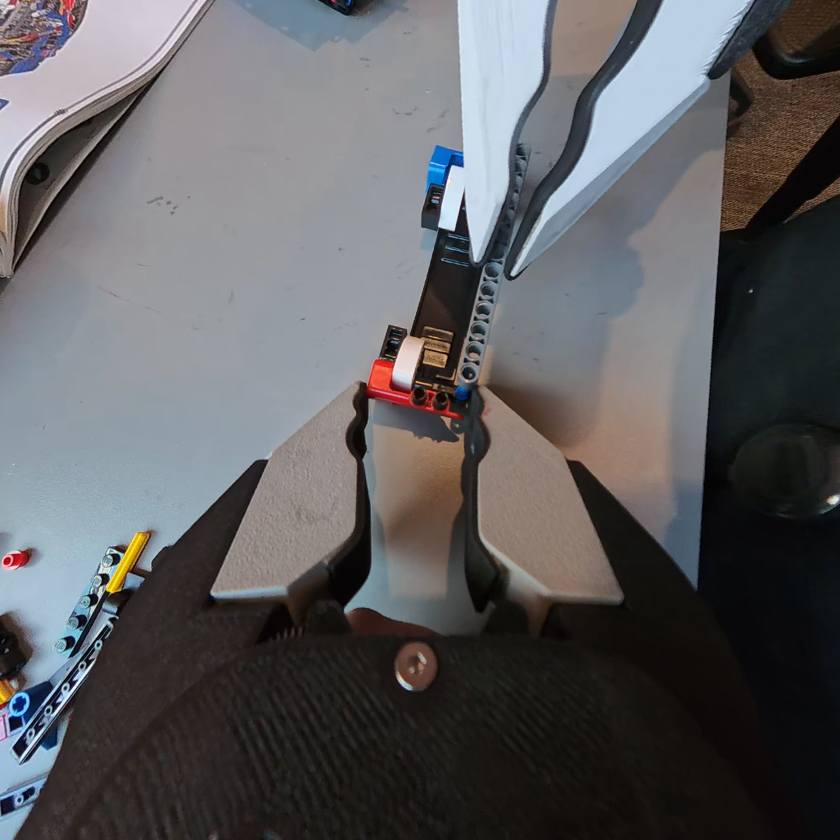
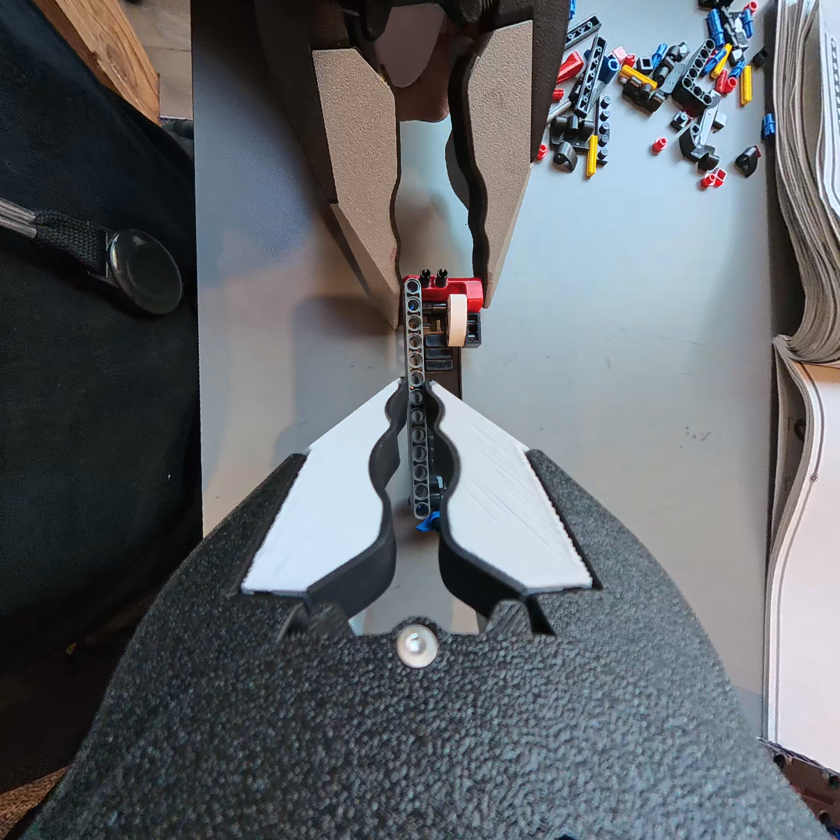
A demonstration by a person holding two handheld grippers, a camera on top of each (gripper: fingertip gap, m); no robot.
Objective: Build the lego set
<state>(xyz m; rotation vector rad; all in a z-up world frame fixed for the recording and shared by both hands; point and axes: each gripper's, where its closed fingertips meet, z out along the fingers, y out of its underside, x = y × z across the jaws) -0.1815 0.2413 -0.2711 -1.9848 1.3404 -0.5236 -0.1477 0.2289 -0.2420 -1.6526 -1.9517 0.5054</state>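
Note:
A partly built lego assembly [image 1: 443, 291] lies on the grey table [image 1: 227, 272]. It has a black panel, a long grey holed beam [image 1: 482, 313], a red piece [image 1: 386, 377] at the near end and a blue piece [image 1: 441, 166] at the far end. My left gripper [image 1: 416, 400], with tan fingers, is shut on the red end of the assembly. My right gripper [image 2: 416, 384], with white fingers, is shut on the grey beam [image 2: 413, 336] about halfway along it. In the right wrist view the left gripper [image 2: 441, 304] flanks the red piece [image 2: 468, 286].
An open instruction booklet [image 1: 68, 91] lies at the table's far left; it also shows in the right wrist view [image 2: 809, 182]. Several loose lego pieces [image 2: 659, 82] lie beside it, and also show in the left wrist view [image 1: 91, 613]. The table edge [image 1: 709, 318] runs close to the assembly.

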